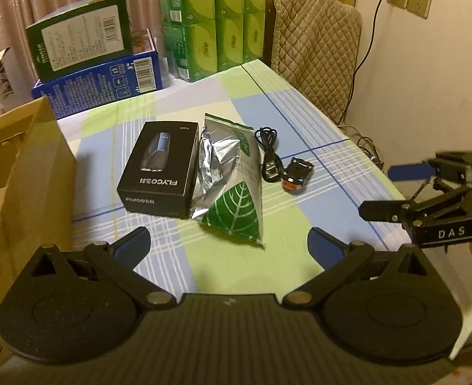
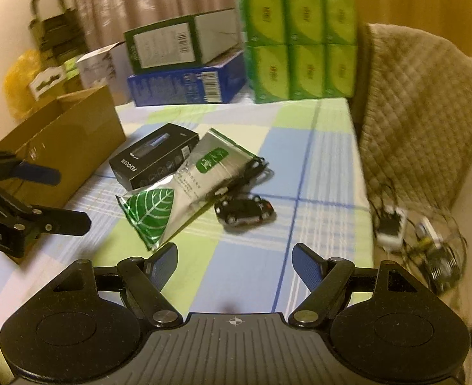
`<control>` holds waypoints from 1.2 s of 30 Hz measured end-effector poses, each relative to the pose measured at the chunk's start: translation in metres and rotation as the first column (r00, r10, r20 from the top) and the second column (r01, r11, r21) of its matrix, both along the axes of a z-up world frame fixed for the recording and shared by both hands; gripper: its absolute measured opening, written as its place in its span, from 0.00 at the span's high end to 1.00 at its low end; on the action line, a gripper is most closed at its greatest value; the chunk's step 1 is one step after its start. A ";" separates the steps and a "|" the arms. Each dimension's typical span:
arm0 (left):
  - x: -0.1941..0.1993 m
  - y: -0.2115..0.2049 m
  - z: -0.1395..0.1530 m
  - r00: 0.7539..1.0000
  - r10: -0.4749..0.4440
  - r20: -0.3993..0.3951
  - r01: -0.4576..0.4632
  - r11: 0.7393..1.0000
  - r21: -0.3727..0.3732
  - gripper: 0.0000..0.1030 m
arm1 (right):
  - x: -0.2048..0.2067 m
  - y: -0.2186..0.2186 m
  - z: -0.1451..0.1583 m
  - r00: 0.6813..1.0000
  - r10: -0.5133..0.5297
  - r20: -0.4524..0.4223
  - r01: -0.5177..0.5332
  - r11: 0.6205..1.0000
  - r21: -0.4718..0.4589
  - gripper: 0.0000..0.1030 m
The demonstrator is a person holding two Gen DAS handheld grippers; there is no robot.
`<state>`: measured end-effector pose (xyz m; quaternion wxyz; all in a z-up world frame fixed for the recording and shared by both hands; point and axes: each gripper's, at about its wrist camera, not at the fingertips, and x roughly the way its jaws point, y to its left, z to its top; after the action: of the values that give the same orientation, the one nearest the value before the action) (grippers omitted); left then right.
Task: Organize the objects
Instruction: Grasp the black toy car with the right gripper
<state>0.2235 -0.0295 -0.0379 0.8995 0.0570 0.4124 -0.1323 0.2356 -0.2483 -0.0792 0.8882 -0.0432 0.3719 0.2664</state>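
Cardboard, matte and stiff, forms the open box (image 1: 27, 166) at nine o'clock, my likely destination. I hold both grippers above the checked tablecloth (image 1: 300, 122), the left gripper (image 1: 229, 243) and right gripper (image 2: 234, 261) spread wide and empty. At twelve o'clock lies the rigid black carton (image 1: 162, 168), touching the crinkly foil pouch (image 1: 229, 176); I judge the carton easiest, gripped across its narrow sides. At one o'clock sit the coiled cable (image 1: 268, 154) and small glossy toy car (image 1: 295, 175).
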 end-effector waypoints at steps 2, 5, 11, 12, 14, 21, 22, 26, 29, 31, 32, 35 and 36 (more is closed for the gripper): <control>0.009 0.000 -0.007 1.000 0.001 -0.005 -0.001 1.000 -0.002 0.01 | 0.013 0.003 -0.006 1.000 0.029 0.008 -0.029 1.000 -0.010 0.24; 0.021 0.001 -0.016 1.000 0.001 -0.018 -0.002 1.000 -0.009 0.01 | 0.034 0.005 -0.015 0.998 0.053 0.019 -0.053 0.998 -0.014 0.19; 0.037 0.002 -0.035 0.999 0.005 -0.043 -0.006 1.000 -0.014 0.01 | 0.070 0.017 -0.034 0.995 0.100 -0.011 -0.100 0.995 -0.003 0.19; 0.038 0.002 -0.037 0.999 0.007 -0.046 -0.007 1.000 -0.015 0.01 | 0.075 0.019 -0.037 0.994 0.106 -0.016 -0.106 0.994 -0.004 0.19; 0.040 0.003 -0.041 0.999 0.007 -0.048 -0.008 1.000 -0.021 0.01 | 0.083 0.023 -0.043 0.992 0.120 -0.031 -0.120 0.993 0.003 0.19; 0.044 0.005 -0.051 0.999 0.003 -0.048 -0.004 1.000 -0.015 0.01 | 0.103 0.029 -0.058 0.985 0.160 -0.069 -0.159 0.987 0.013 0.19; 0.044 0.005 -0.052 0.999 0.005 -0.047 -0.005 1.000 -0.016 0.01 | 0.104 0.030 -0.059 0.983 0.165 -0.074 -0.165 0.986 0.011 0.19; 0.046 0.006 -0.052 0.999 0.003 -0.046 -0.004 1.000 -0.019 0.01 | 0.102 0.032 -0.061 0.983 0.172 -0.070 -0.173 0.985 -0.005 0.31; 0.046 0.006 -0.052 0.999 0.003 -0.045 -0.004 1.000 -0.018 0.01 | 0.103 0.032 -0.059 0.982 0.166 -0.086 -0.166 0.986 0.011 0.38; 0.047 0.006 -0.052 0.999 0.004 -0.047 -0.005 1.000 -0.018 0.01 | 0.102 0.032 -0.057 0.983 0.161 -0.093 -0.160 0.987 0.014 0.38; 0.047 0.006 -0.052 0.999 0.003 -0.047 -0.004 1.000 -0.020 0.01 | 0.101 0.032 -0.056 0.984 0.154 -0.088 -0.154 0.988 0.009 0.38; 0.049 0.005 -0.050 0.999 -0.004 -0.043 0.003 1.000 -0.026 0.01 | 0.097 0.030 -0.051 0.989 0.127 -0.077 -0.128 0.992 0.002 0.38; 0.050 0.005 -0.049 0.999 -0.007 -0.039 0.006 1.000 -0.030 0.01 | 0.095 0.029 -0.049 0.991 0.112 -0.070 -0.112 0.994 -0.002 0.38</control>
<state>0.2740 -0.0247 -0.0868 0.8916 0.0424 0.4277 -0.1425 0.3310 -0.2194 -0.1287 0.8582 -0.0571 0.4005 0.3161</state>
